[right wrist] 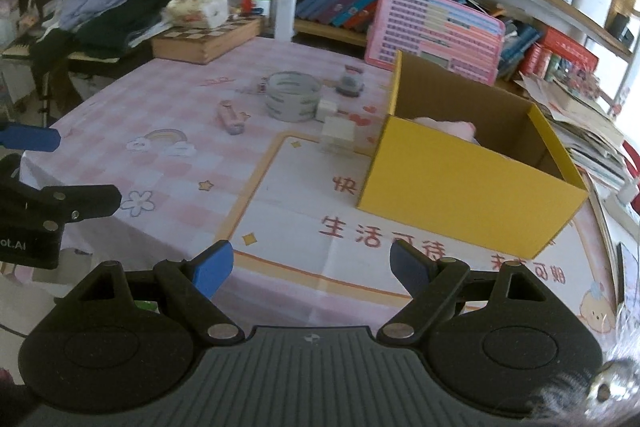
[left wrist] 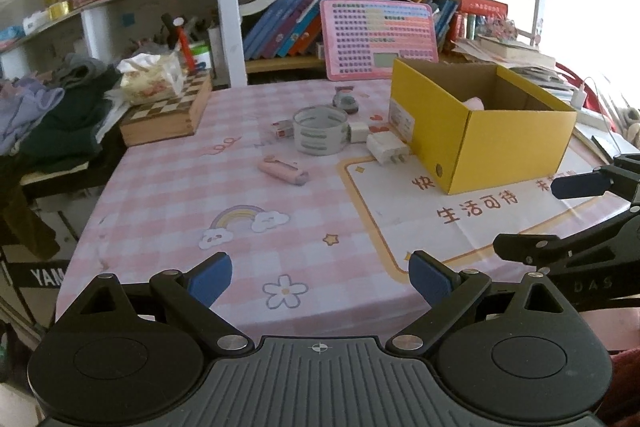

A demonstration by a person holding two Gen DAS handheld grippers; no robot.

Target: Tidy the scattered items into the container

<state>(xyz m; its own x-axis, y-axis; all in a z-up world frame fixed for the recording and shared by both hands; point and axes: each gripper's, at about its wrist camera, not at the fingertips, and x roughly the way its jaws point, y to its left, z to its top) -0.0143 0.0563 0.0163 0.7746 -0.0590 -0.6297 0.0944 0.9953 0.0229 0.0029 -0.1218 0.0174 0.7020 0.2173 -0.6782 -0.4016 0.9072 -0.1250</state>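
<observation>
The yellow cardboard box (left wrist: pixel 480 143) stands open on the pink checked tablecloth (left wrist: pixel 168 211), its inside plain brown, and a soft pink thing (right wrist: pixel 444 129) lies at the bottom, mostly hidden by the front wall so I cannot say what it is. My left tongs (left wrist: pixel 320 281) hang over the near edge of the table with their blue pads wide apart and nothing between them; my right tongs (right wrist: pixel 312 267) are spread just as wide and empty, low in front of the box. The scattered items lie well beyond both, left of the box: a white plug adapter (left wrist: pixel 387 147) just beside the box wall, a smaller white cube (left wrist: pixel 357 133) touching a roll of grey tape (left wrist: pixel 319 135), a small red-and-white piece (left wrist: pixel 283 129) half hidden behind the roll, a slim pink oblong gadget (left wrist: pixel 283 171) lying flat nearer me, and a round grey object (left wrist: pixel 345 101) farther back, too blurred to make out.
</observation>
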